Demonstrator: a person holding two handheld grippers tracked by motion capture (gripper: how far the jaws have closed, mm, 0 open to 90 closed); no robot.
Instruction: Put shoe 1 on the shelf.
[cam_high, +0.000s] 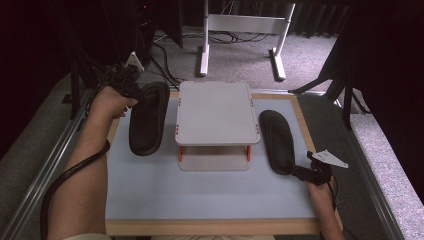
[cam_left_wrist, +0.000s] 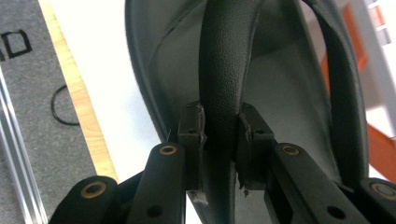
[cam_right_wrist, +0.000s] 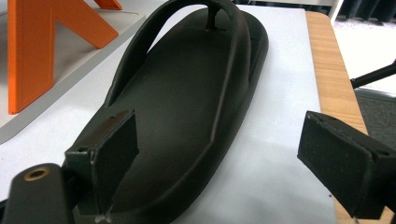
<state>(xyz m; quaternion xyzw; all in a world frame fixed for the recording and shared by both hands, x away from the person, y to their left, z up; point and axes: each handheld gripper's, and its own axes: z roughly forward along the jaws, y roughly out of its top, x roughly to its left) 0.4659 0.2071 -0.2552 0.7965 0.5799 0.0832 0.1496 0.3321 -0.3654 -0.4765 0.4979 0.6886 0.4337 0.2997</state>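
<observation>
Left gripper clamped on a strap of left flip-flop, far end, left of the rack. Grey two-tier rack centre of the mat. Right flip-flop flat right of rack; right gripper jaws apart at its near end.

Two black flip-flops flanking white stand

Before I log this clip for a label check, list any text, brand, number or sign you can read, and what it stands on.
"D": the one clear letter, a black outline on the grey floor mat beside the table; the character before it is cut off.
A black ring below it: a mark, not text.
Black flip-flops, white two-tier stand: no readable text.
</observation>
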